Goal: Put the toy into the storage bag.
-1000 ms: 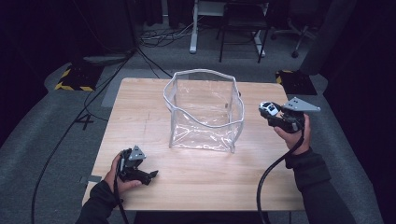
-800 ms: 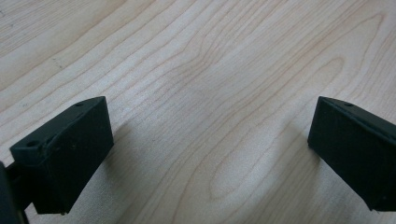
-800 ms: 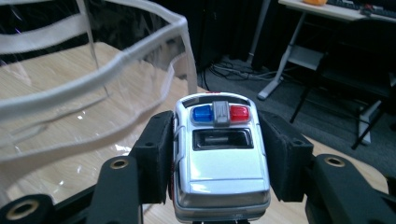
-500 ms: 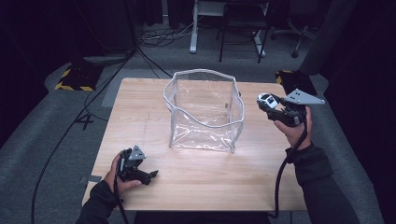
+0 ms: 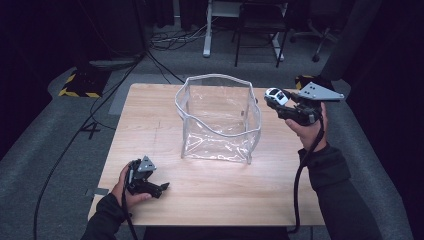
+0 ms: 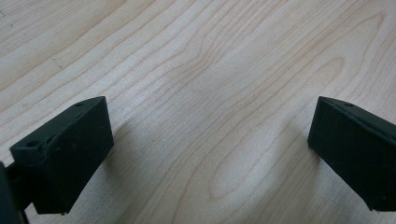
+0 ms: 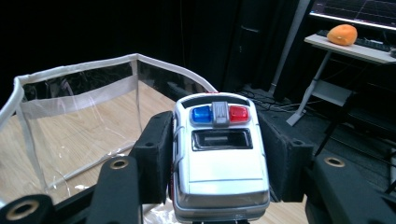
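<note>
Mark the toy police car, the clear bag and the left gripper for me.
toy police car [image 7: 219,154]: right gripper view, on its silver roof.
clear bag [image 5: 218,134]: high view, on its near transparent wall.
left gripper [image 5: 161,187]: high view, midway between its open jaws' tips.

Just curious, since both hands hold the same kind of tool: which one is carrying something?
The right gripper, raised beside the clear plastic bag, grips a silver toy police car. The left gripper sits low on the wooden table, jaws open.
</note>
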### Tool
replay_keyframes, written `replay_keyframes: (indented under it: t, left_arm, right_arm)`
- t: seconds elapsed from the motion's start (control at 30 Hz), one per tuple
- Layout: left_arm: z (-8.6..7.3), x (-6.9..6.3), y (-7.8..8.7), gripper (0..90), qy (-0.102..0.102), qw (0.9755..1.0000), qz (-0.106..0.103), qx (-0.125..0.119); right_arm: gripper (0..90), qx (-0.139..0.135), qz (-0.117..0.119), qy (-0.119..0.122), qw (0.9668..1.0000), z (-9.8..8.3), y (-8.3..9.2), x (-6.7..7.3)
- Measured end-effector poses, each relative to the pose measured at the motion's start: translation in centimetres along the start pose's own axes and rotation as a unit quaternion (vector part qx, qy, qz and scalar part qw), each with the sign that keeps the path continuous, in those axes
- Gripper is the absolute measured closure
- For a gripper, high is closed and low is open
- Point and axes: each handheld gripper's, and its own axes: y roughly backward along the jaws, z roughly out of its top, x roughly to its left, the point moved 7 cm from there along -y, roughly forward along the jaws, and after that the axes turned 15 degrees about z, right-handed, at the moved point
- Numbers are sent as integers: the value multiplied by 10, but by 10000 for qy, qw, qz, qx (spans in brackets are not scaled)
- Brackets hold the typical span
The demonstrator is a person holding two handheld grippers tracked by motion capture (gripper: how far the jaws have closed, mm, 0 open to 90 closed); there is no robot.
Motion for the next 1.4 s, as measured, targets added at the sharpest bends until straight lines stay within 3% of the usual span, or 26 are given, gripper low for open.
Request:
replay_keyframes:
  t: [0.33,0.87,1.4]
  left_arm:
    - [0,0,0,3,-9,10000,10,1]
    - [0,0,0,3,-8,10000,7,0]
    - [0,0,0,3,-3,10000,21,-14]
  right_arm:
    - [487,31,249,37,9997,13,-22,13]
    - [487,537,538,190,9969,19,-62,39]
    - [487,822,623,237,9944,28,-88,43]
